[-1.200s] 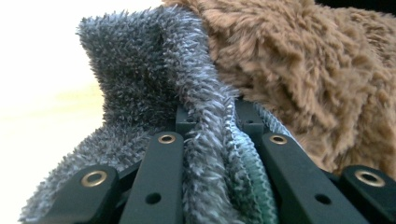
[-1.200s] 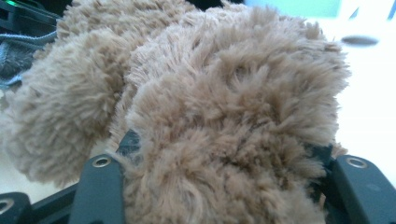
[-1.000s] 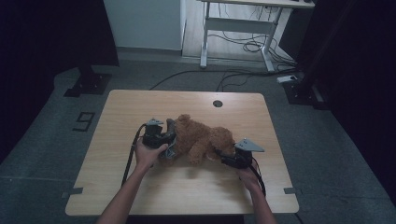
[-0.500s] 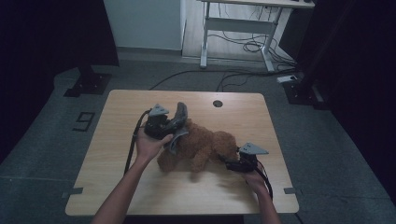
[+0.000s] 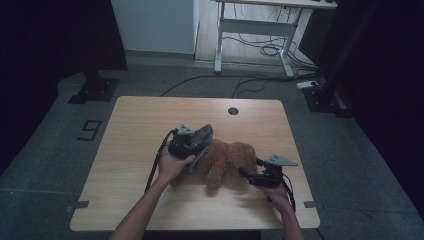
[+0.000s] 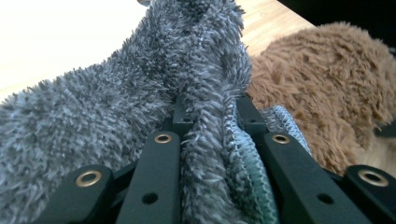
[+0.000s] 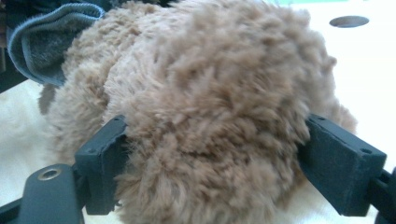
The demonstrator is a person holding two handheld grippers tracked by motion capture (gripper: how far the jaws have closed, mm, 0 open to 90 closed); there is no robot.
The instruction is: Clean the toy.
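A "9" mark [image 5: 90, 130] sits on the floor.

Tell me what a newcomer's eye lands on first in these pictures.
First, the fluffy brown plush toy lying in the middle of the wooden table. Next, the grey fuzzy cloth pinched in the left gripper at the toy's left end. The right gripper has just been opening, its jaws spread wide on either side of the toy's brown fur.
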